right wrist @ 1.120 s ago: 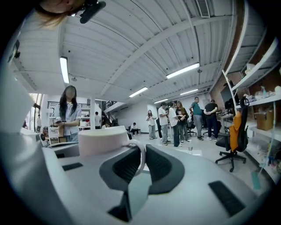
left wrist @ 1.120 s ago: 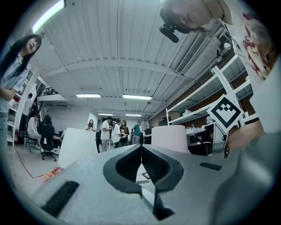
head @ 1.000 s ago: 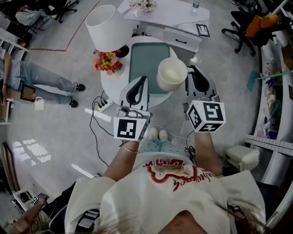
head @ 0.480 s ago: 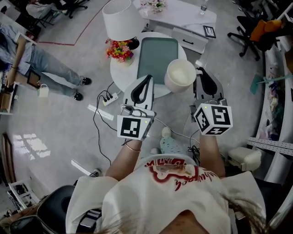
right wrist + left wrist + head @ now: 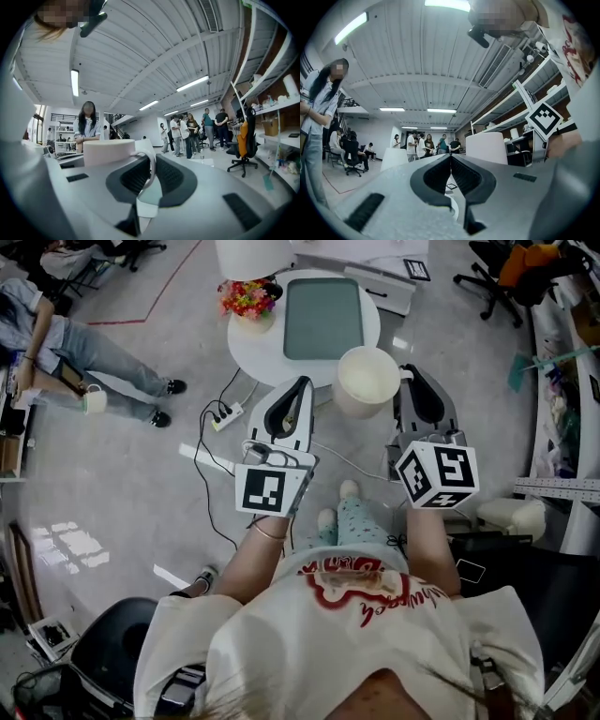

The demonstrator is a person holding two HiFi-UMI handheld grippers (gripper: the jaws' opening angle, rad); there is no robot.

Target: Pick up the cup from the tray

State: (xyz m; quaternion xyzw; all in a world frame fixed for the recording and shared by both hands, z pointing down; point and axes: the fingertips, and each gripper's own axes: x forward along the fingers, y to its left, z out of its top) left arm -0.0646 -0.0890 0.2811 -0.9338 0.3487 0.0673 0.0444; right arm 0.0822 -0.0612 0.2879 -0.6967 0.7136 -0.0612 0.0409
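A cream cup (image 5: 367, 381) hangs in the air above the floor, clear of the grey tray (image 5: 322, 306) on the round white table (image 5: 246, 341). My right gripper (image 5: 406, 377) is shut on the cup's handle (image 5: 150, 165); in the right gripper view the cup's body (image 5: 108, 151) stands just left of the jaws. My left gripper (image 5: 298, 383) is held level beside it, shut with nothing between its jaws. From the left gripper view the cup (image 5: 486, 147) shows to the right of the left gripper (image 5: 451, 157).
A white lampshade (image 5: 251, 253) and a flower bunch (image 5: 247, 296) stand at the table's left. A power strip and cables (image 5: 228, 414) lie on the floor below. A seated person (image 5: 66, 338) is at left, office chairs (image 5: 497, 282) and shelving at right.
The table and tray have slid farther away toward the top of the head view as the person stepped back. Both grippers and the held cup keep their pose.
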